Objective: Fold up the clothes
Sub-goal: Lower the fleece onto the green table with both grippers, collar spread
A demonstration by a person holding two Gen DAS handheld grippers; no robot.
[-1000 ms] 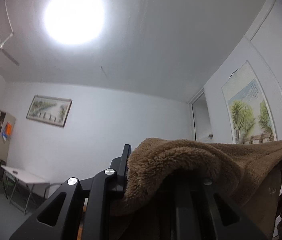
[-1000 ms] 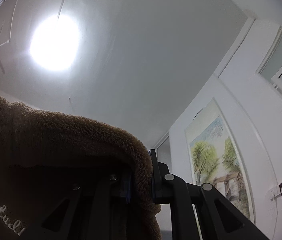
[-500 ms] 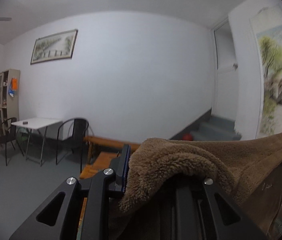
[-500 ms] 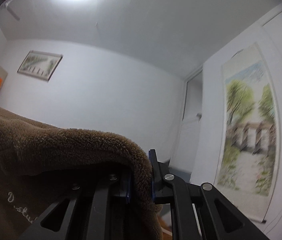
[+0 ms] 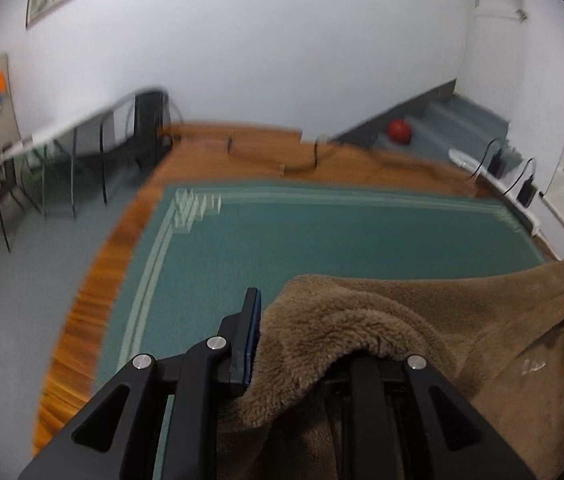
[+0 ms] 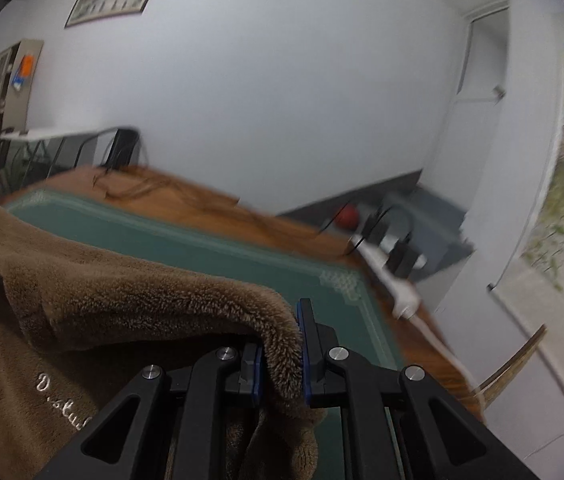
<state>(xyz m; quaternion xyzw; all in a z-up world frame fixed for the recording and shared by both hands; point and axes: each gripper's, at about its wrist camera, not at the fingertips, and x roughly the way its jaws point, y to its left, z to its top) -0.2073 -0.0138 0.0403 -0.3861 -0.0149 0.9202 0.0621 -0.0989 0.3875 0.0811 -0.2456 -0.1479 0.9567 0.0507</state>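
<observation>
A brown fleece garment (image 5: 434, 344) hangs stretched between my two grippers above a green mat (image 5: 342, 240) on a wooden table. My left gripper (image 5: 282, 344) is shut on one top corner; the fleece drapes over its right finger and hides it. In the right wrist view my right gripper (image 6: 282, 344) is shut on the other corner of the fleece garment (image 6: 101, 300), pinched between the blue pads. White embroidered lettering (image 6: 61, 404) shows on the cloth's smooth side. The green mat (image 6: 209, 252) lies beneath and ahead.
The wooden table's edge (image 5: 93, 280) borders the mat on the left. A white power strip (image 5: 498, 184) with black plugs lies at the far right corner. Chairs and a white folding table (image 5: 81, 148) stand at the back left, a red ball (image 5: 398, 131) on grey steps.
Both grippers have swung down from pointing at the ceiling to pointing at the table, carrying the fleece along. The mat has come into view. Both grips have held.
</observation>
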